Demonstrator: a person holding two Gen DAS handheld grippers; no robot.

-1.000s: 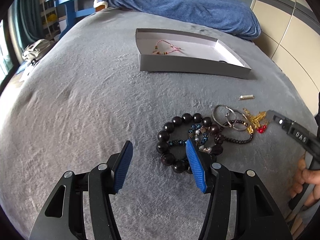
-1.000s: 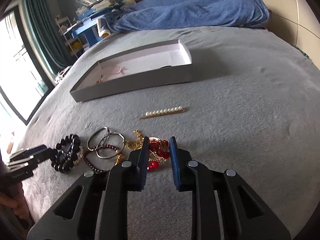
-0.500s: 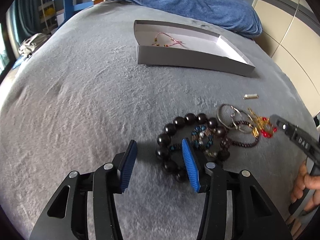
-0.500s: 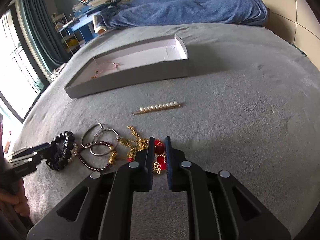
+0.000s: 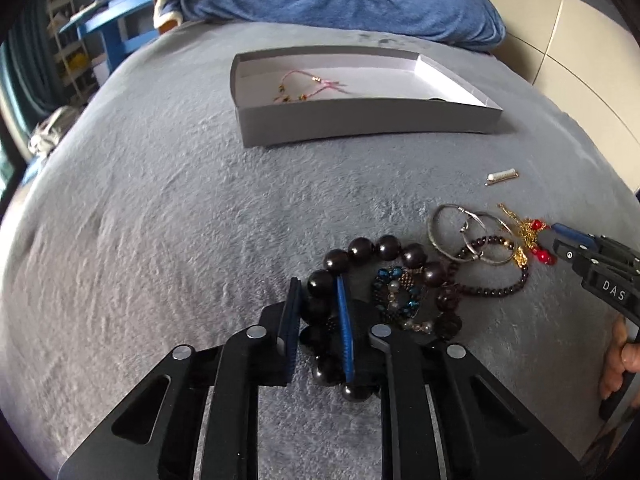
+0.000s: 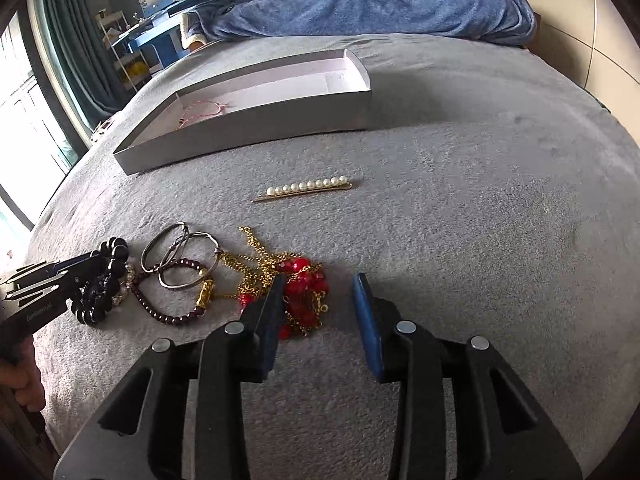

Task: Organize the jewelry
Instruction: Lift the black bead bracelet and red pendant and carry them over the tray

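Left gripper [image 5: 318, 300] is clamped down on the near-left bit of the big dark bead bracelet [image 5: 384, 248], one fat bead pinched between its blue pads, so that's clearly the piece in play. From where the left claw sits, the rest of the loop curls off ahead and to its right, with a smaller blue beaded bracelet [image 5: 398, 292] lying inside the ring, so I'd guess that one could get dragged along on the lift.

Right gripper [image 6: 320, 304] has its jaws spread wide with nothing between them, parked just over the near edge of the red and gold necklace [image 6: 300, 284]. The tangle lies just ahead and slightly left of that claw.

A bit further out from both: the silver bangles [image 5: 468, 232] and a thin garnet bead bracelet [image 5: 492, 280] overlapping each other, between the two claws. Past those, the pearl hair pin [image 6: 308, 189] lies on the grey blanket [image 5: 160, 220], long axis running crosswise to the right claw.

Far end is the grey box [image 5: 360, 118], straight ahead of the left claw, long side facing it, a pink cord bracelet [image 5: 308, 86] already inside. Left one's got the direct run to it, I reckon.
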